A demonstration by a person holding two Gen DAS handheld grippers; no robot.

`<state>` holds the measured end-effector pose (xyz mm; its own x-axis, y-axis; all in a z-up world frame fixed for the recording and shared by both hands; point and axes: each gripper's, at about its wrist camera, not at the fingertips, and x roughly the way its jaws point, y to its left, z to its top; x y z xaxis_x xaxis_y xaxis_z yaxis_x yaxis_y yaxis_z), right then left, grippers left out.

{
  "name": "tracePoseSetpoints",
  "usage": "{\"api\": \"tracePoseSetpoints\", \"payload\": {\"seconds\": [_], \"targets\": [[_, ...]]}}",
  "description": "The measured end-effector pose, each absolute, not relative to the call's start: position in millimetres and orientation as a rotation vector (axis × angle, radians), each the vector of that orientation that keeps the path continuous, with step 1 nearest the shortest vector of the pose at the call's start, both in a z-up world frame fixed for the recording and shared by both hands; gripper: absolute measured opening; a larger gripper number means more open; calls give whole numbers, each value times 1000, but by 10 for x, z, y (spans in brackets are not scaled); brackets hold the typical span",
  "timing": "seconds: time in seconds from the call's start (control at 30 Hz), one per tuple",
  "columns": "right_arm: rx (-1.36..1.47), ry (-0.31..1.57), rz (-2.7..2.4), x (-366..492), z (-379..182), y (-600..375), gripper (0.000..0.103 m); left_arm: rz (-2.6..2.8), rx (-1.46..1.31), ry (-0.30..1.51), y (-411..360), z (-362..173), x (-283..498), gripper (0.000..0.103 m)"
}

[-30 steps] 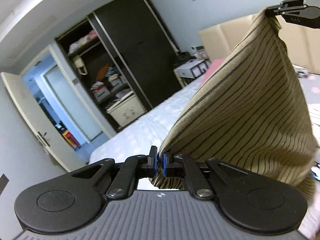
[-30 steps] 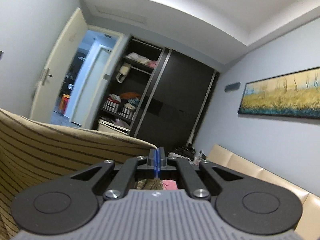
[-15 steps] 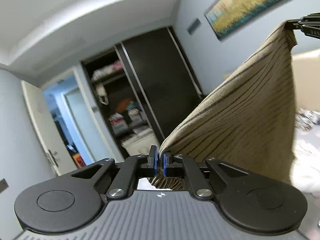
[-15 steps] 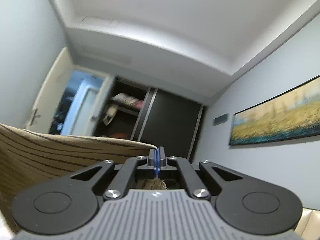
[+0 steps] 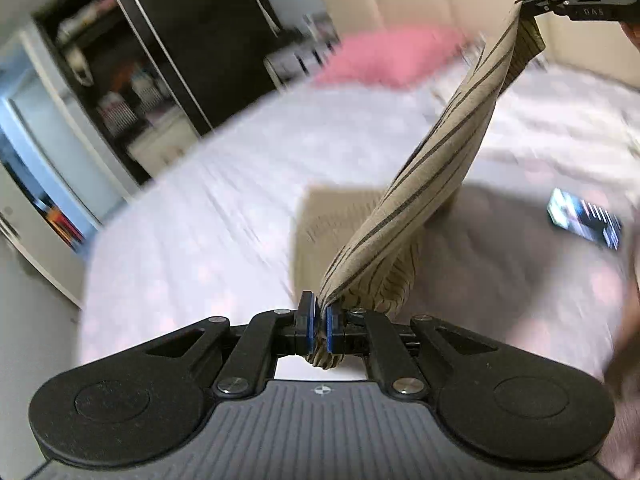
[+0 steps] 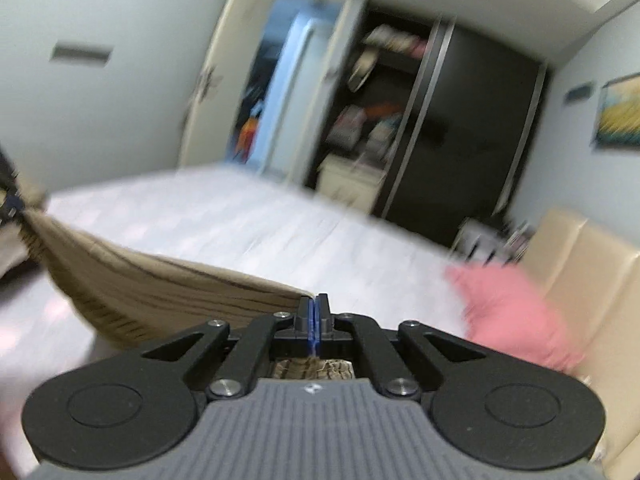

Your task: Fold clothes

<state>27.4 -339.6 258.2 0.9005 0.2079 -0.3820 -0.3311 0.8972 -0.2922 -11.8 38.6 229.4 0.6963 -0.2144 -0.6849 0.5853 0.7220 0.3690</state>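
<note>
A tan garment with dark stripes (image 5: 436, 168) hangs stretched between both grippers above the bed. My left gripper (image 5: 319, 320) is shut on one corner of it, low and near me. In the left wrist view the right gripper (image 5: 528, 2) pinches the other corner, high at the upper right. The garment's lower part (image 5: 340, 216) trails onto the bedsheet. In the right wrist view my right gripper (image 6: 314, 314) is shut on the striped cloth (image 6: 160, 288), which sags away to the left where the other gripper (image 6: 10, 200) holds it.
The white patterned bed (image 5: 192, 224) fills the middle. A pink pillow (image 5: 388, 56) lies by the beige headboard (image 6: 580, 248). A phone (image 5: 584, 222) rests on the bed at right. A dark wardrobe (image 6: 460, 120) and an open door (image 6: 276, 80) stand beyond the bed.
Both grippers have swung down from pointing at the ceiling toward the bed. The striped garment has dropped, and its lower part now touches the sheet.
</note>
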Motion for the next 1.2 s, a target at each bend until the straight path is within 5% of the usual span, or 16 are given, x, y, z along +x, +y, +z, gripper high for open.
{"api": "tracePoseSetpoints", "payload": {"seconds": [0.23, 0.97, 1.2], "targets": [[-415, 580, 416, -139, 1821, -3386, 1, -629, 674, 788, 536, 1741, -432, 4], [-554, 674, 444, -924, 2152, -3607, 1, -764, 693, 820, 438, 1713, -1200, 3], [-548, 678, 421, -744, 2101, -3558, 1, -794, 765, 740, 62, 1354, -1198, 32]]}}
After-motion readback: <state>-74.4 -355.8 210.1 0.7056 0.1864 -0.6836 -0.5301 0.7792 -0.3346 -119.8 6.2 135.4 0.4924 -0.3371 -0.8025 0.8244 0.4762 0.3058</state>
